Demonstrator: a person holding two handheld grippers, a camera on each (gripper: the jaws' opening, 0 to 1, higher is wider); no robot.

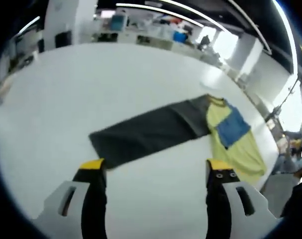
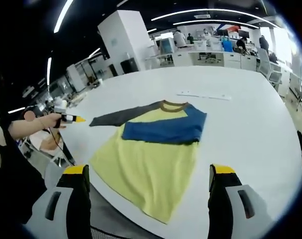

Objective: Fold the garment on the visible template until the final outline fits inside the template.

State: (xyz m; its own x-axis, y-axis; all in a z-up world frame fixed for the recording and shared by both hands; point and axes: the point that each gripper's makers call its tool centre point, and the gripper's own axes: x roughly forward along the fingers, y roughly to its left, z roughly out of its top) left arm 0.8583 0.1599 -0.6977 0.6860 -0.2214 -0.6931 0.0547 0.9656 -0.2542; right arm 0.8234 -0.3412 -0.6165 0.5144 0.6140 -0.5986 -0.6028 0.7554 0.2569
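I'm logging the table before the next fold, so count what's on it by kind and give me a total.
Shirt: 1
White strip beyond the collar: 1
Total: 2

Each claw (image 1: 155, 168) (image 2: 149, 172) has black fingers tipped yellow on pale grey mounts — the person's sleeve (image 2: 6, 167) dark.
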